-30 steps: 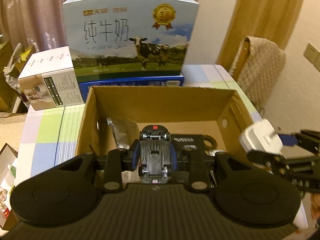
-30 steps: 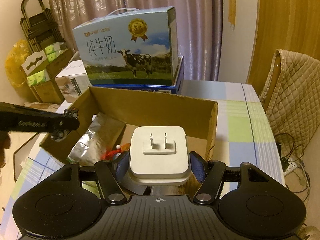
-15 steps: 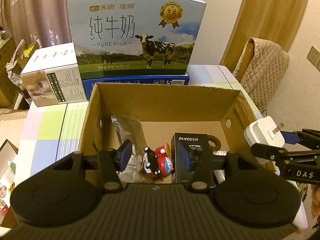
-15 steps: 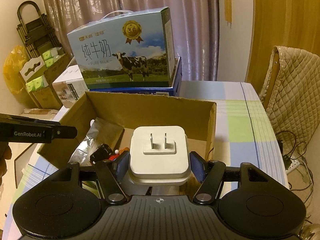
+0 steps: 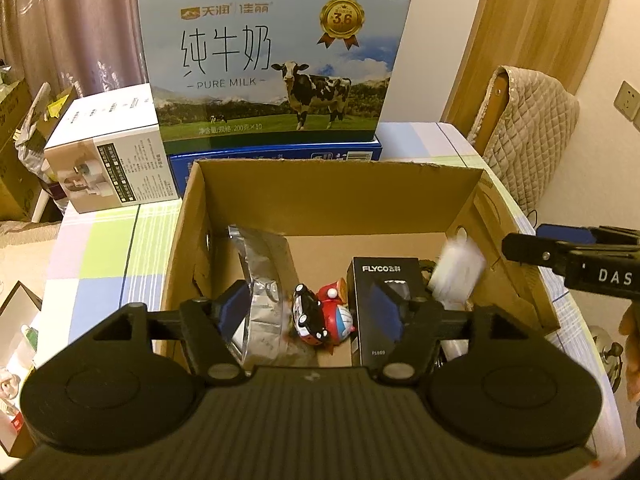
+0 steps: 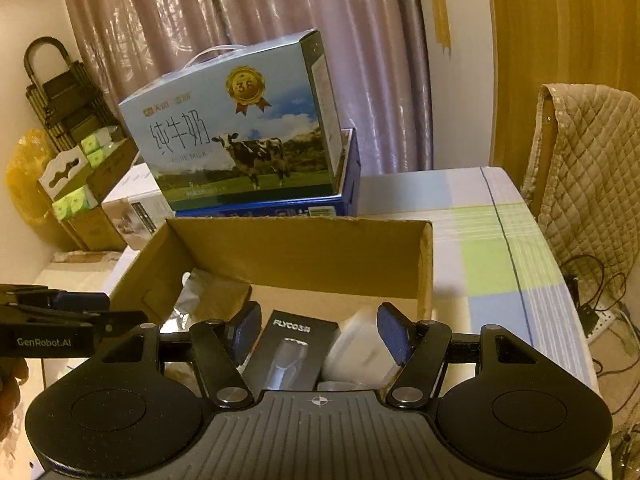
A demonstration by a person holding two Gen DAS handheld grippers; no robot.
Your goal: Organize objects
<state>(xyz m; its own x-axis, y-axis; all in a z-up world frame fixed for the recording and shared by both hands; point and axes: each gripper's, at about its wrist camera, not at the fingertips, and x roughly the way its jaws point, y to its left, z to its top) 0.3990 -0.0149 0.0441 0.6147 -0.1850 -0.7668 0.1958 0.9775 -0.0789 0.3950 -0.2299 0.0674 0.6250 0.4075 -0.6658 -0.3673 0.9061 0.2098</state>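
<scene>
An open cardboard box [image 5: 336, 204] stands on the checked tablecloth. Inside lie a black toy car [image 5: 308, 314], a red figurine [image 5: 338, 308], a black FLYCO box [image 5: 382, 292] and a silver foil bag [image 5: 264, 280]. The white plug adapter [image 5: 458, 274] is a blur falling into the box's right side; in the right wrist view it [image 6: 360, 354] sits in the box beside the FLYCO box [image 6: 290, 354]. My left gripper [image 5: 312, 314] is open above the box. My right gripper [image 6: 320, 334] is open and empty over the box; it also shows in the left wrist view [image 5: 568, 250].
A milk carton case [image 5: 272, 64] on a blue box stands behind the cardboard box, with a white product box [image 5: 108, 160] to its left. A quilted chair [image 6: 588, 168] is at the right. Cables and a power strip [image 6: 600, 312] lie on the floor.
My left gripper opened and dropped the toy car into the box. My right gripper then opened and released the white adapter, which falls into the box.
</scene>
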